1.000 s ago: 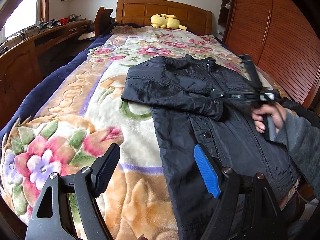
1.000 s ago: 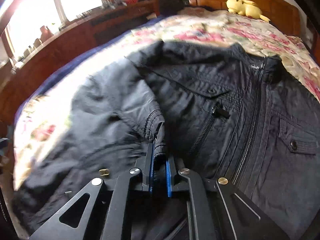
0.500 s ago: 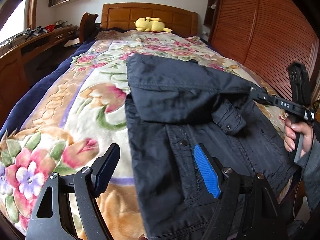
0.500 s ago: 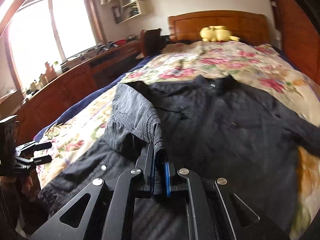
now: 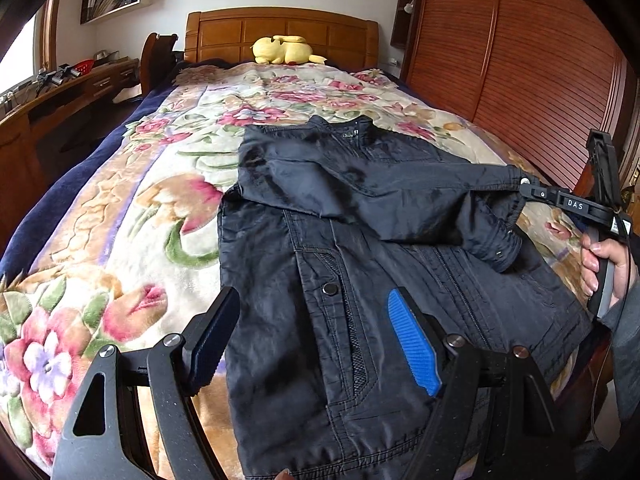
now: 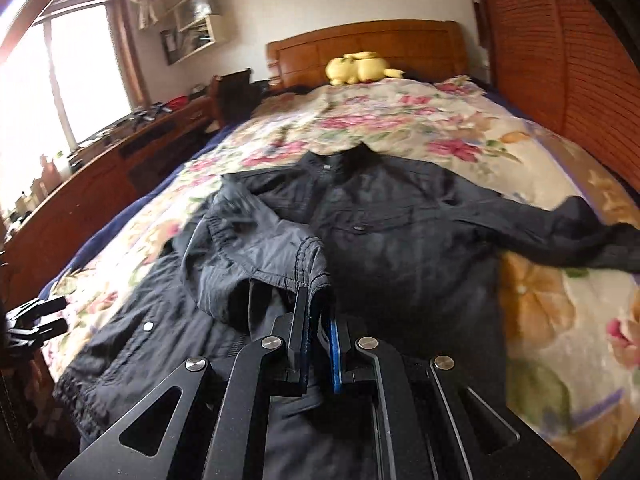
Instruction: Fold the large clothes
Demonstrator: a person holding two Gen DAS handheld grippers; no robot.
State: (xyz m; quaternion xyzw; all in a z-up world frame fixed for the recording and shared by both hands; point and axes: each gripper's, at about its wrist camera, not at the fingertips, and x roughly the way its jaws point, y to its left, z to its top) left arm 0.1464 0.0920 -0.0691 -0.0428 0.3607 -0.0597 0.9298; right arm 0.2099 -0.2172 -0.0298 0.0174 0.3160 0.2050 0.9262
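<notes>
A black jacket (image 5: 344, 248) lies front-up on the floral bed cover, collar toward the headboard; it also shows in the right wrist view (image 6: 400, 240). My right gripper (image 6: 318, 320) is shut on the cuff of one sleeve (image 6: 308, 264) and holds that sleeve stretched across the jacket's chest; it also shows in the left wrist view (image 5: 528, 190) at the right. The other sleeve (image 6: 580, 232) lies spread out to the right. My left gripper (image 5: 312, 344) is open and empty, above the jacket's hem.
A floral bed cover (image 5: 132, 216) spreads over the bed. A yellow plush toy (image 5: 282, 50) lies by the wooden headboard (image 5: 280, 32). A wooden desk (image 5: 60, 92) runs along the left. Slatted wooden wardrobe doors (image 5: 520, 64) stand on the right.
My right gripper has pulled the sleeve farther across the jacket toward the right side. My left gripper has stayed open above the hem.
</notes>
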